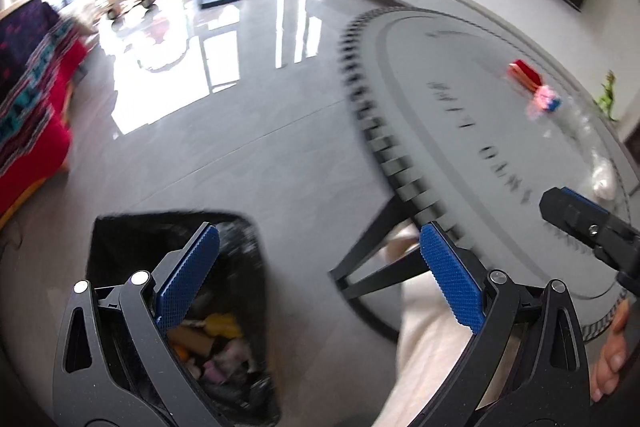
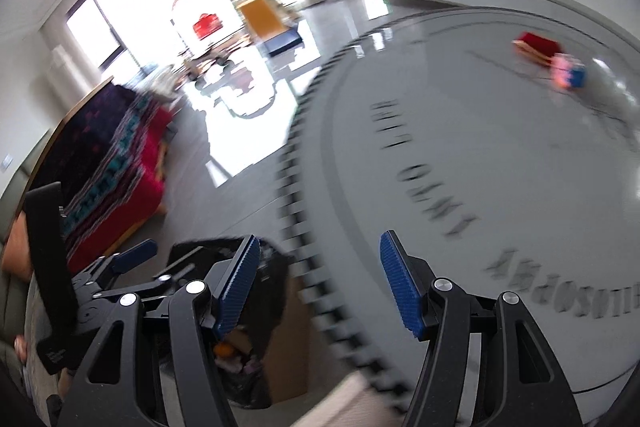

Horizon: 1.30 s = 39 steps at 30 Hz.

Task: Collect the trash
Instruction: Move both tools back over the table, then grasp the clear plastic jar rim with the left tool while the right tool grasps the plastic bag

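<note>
1. Two hand-held grippers are seen. The left hand-held gripper (image 1: 316, 275) is spread wide with nothing between its blue pads, and it is pointed down over the floor (image 1: 256, 155) beside the table.
2. The right hand-held gripper (image 2: 320, 287) is likewise parted and nothing is held by it; it is placed over the near rim of the table.
3. One round grey table (image 2: 500, 155) is shown, filling the frame from 12 to 5 o'clock in the right wrist view.
4. One black-lined trash bin (image 1: 132, 239) is seen on the floor at 7 o'clock in the left wrist view; mixed scraps are visible inside it.
5. Two pieces of trash are counted on the far side of the table at 2 o'clock: one red packet (image 2: 538, 43) and, just beside it, one pink-and-blue item (image 2: 568, 71).
6. One patterned red blanket (image 2: 120, 167) is seen at 9 o'clock.
</note>
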### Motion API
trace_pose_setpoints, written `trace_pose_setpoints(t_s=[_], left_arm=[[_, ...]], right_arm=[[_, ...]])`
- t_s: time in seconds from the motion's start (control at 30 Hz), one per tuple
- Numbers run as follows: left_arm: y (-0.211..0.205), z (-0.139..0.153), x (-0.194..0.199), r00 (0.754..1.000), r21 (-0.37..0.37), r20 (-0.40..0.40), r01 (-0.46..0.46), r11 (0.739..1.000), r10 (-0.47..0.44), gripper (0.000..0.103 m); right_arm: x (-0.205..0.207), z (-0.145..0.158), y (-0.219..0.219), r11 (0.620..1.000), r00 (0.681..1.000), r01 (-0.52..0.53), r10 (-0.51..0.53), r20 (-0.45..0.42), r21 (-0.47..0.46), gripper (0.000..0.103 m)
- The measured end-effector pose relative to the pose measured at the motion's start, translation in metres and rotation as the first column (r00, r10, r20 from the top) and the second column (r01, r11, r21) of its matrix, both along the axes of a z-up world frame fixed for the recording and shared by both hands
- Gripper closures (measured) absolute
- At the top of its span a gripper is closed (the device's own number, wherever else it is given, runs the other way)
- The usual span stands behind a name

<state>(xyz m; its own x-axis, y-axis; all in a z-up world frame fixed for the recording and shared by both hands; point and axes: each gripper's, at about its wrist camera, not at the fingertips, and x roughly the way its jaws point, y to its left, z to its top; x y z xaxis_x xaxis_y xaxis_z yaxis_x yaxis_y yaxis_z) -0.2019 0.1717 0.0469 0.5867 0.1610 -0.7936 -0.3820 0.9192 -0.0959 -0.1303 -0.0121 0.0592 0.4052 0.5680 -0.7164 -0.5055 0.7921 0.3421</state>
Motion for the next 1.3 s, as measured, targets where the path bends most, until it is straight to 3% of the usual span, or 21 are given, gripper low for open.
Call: trace_pose_setpoints(t_s=[0.17, 0.4, 0.53, 0.67, 0.87, 1.1, 1.13, 1.17, 1.3], left_arm=[[-0.038, 0.009, 0.045, 0.994, 0.014, 0.005, 0.11, 0.994, -0.11, 0.006], [-0.092, 0.016, 0.1, 0.966, 0.039, -0.009, 0.259, 0.965, -0.259, 0.006], [-0.121, 0.022, 0.128, 0.942, 0.044, -0.007, 0.335, 0.941, -0.335, 0.006], [-0.153, 0.027, 0.159, 0.911, 0.059, -0.009, 0.412, 0.909, -0.412, 0.006], [-0.2, 0.027, 0.204, 0.87, 0.102, -0.006, 0.492, 0.865, -0.494, 0.006], [-0.246, 0.025, 0.247, 0.869, 0.112, 0.035, 0.487, 0.866, -0.493, 0.006], [-0.253, 0.025, 0.253, 0.867, 0.114, 0.036, 0.49, 0.864, -0.496, 0.006], [-0.261, 0.023, 0.26, 0.865, 0.118, 0.036, 0.494, 0.861, -0.501, 0.006], [-0.281, 0.022, 0.278, 0.863, 0.129, 0.03, 0.498, 0.858, -0.505, 0.006]], right_arm=[[0.034, 0.003, -0.056, 0.988, 0.988, 0.152, -0.152, 0.007, -0.002, 0.039], [0.069, 0.006, -0.13, 0.933, 0.933, 0.358, -0.358, 0.031, -0.026, 0.039], [0.087, 0.005, -0.173, 0.882, 0.883, 0.468, -0.467, 0.04, -0.047, 0.038], [0.105, 0.002, -0.212, 0.793, 0.798, 0.603, -0.597, 0.082, -0.086, 0.031], [0.137, -0.024, -0.25, 0.736, 0.742, 0.668, -0.67, 0.025, -0.111, 0.03], [0.159, -0.048, -0.256, 0.736, 0.736, 0.668, -0.675, -0.05, -0.114, 0.032], [0.161, -0.05, -0.258, 0.742, 0.74, 0.663, -0.67, -0.063, -0.102, 0.043], [0.162, -0.05, -0.259, 0.748, 0.744, 0.658, -0.664, -0.074, -0.087, 0.047], [0.164, -0.045, -0.273, 0.73, 0.727, 0.68, -0.683, -0.072, -0.068, 0.056]])
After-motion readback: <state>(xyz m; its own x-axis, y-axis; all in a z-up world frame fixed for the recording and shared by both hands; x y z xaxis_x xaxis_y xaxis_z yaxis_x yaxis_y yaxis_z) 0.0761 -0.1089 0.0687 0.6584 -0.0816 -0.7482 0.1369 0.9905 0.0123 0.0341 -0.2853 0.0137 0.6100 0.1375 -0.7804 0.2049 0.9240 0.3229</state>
